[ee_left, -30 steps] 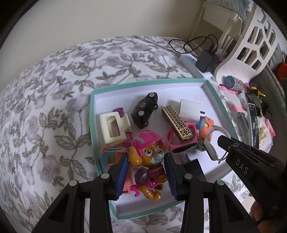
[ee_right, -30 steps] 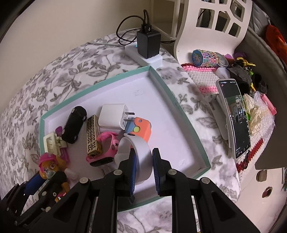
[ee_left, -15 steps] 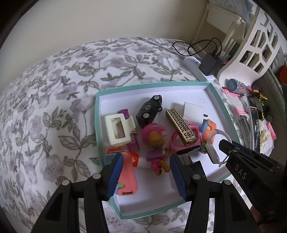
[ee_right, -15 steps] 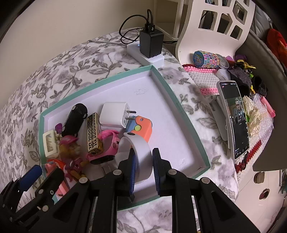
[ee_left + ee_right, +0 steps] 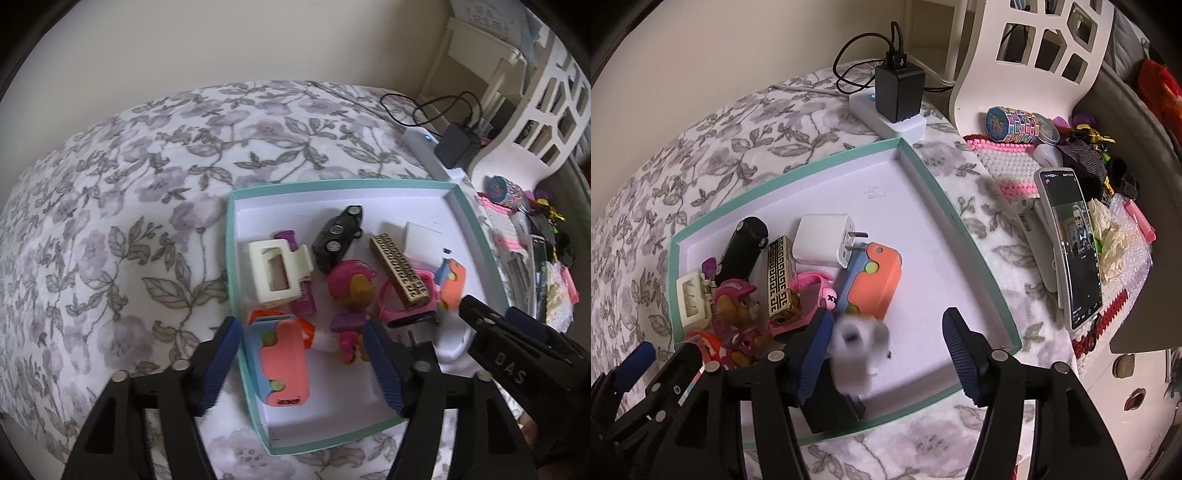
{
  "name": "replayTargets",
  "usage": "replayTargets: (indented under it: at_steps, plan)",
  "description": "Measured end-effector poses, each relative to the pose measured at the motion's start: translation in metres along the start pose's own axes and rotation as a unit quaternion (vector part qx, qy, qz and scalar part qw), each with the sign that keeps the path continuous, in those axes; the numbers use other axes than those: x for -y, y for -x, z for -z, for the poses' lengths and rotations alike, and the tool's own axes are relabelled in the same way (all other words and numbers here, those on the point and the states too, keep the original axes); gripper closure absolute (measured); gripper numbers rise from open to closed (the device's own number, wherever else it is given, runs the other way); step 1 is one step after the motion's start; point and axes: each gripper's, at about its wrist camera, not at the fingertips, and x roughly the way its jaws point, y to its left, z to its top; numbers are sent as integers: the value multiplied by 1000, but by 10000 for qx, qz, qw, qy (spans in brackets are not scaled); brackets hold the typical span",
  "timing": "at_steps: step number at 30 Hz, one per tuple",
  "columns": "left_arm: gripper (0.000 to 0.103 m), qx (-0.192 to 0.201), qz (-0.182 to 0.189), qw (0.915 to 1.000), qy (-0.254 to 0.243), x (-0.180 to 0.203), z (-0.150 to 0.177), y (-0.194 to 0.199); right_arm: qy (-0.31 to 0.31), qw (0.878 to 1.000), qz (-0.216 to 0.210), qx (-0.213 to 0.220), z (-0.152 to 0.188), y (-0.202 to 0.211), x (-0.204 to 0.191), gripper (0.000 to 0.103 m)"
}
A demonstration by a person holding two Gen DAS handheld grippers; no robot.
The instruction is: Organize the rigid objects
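Note:
A white tray with a teal rim [image 5: 332, 182] [image 5: 831, 158] lies on the flowered bedspread. It holds a pink pup figure [image 5: 352, 291] [image 5: 733, 306], a cream hair clip [image 5: 275, 273], a black toy car [image 5: 338, 232], a gold patterned bar [image 5: 400, 273], a white charger [image 5: 825, 240] and an orange toy [image 5: 873, 280]. My left gripper [image 5: 303, 365] hangs open over the tray's near corner, above a pink and blue toy [image 5: 282, 365]. My right gripper [image 5: 888, 354] is open too. A blurred white tape roll [image 5: 853, 350] sits loose by its left finger.
A power strip with a black adapter [image 5: 897, 96] lies beyond the tray. A white chair [image 5: 1034, 55] stands behind. To the right are a phone on a stand [image 5: 1071, 243], a pink mat [image 5: 1008, 158], a colourful cylinder [image 5: 1012, 123] and small clutter.
My left gripper opened, let the pup figure fall into the tray and drew back. My right gripper opened and let go of the white tape roll.

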Motion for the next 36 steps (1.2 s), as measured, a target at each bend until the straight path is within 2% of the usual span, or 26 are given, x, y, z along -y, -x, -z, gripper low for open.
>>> replayTargets:
  at_steps: [3, 5, 6, 7, 9, 17, 29, 36]
  plan:
    - [23, 15, -107, 9999, 94, -7, -1, 0, 7, 10000, 12, 5, 0, -1, -1, 34]
    - [13, 13, -189, 9997, 179, -12, -3, -1, 6, 10000, 7, 16, 1, -1, -1, 33]
    - [4, 13, -252, 9994, 240, -15, -3, -2, 10, 10000, 10, 30, 1, -1, -1, 31]
    - [2, 19, -305, 9991, 288, -18, -4, -3, 19, 10000, 16, 38, 1, -1, -1, 24]
    - [2, 35, -431, 9984, 368, -24, -5, -3, 39, 10000, 14, 76, 0, -1, -1, 15]
    - [0, 25, -788, 9952, 582, -45, -4, -10, 137, 9998, -13, 133, -1, 0, -5, 15]
    - [0, 2, -872, 9943, 609, -51, -3, -11, 187, 9997, -32, 179, 0, 1, -7, 15]
    - [0, -35, -737, 9956, 574, -59, -1, -4, 430, 9986, -166, 245, 5, 8, -26, 15]
